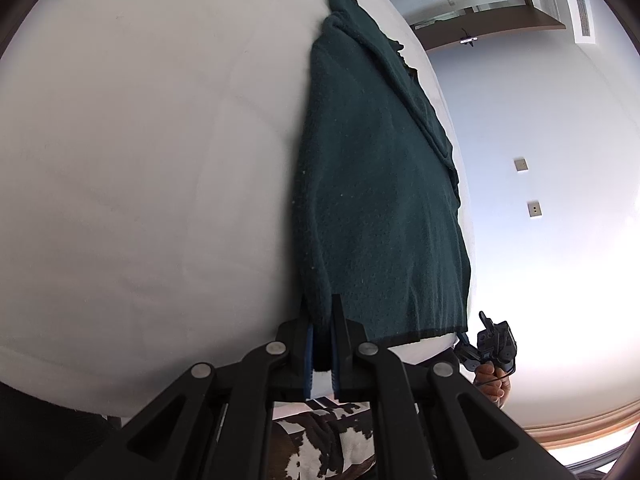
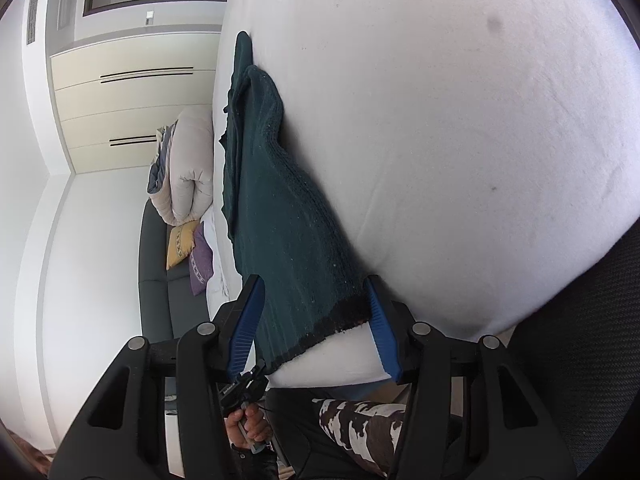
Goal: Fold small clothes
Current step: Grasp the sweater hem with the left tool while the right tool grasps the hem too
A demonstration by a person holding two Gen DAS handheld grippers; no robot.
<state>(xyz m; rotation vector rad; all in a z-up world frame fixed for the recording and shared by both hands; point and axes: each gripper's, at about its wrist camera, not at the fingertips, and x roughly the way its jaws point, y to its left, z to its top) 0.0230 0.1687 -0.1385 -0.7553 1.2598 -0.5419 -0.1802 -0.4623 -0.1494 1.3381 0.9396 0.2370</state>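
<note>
A dark green knitted garment lies long on the white bed surface, its ribbed hem toward me. My left gripper is shut on the hem's left corner. In the right wrist view the garment runs away from me, and my right gripper is open with its blue pads either side of the hem's other corner. The right gripper also shows small in the left wrist view. The left gripper shows small in the right wrist view.
The bed edge is just below the hem. A dark sofa with a rolled duvet and cushions stands beyond. A black mesh chair is at right. The person's patterned trousers are below.
</note>
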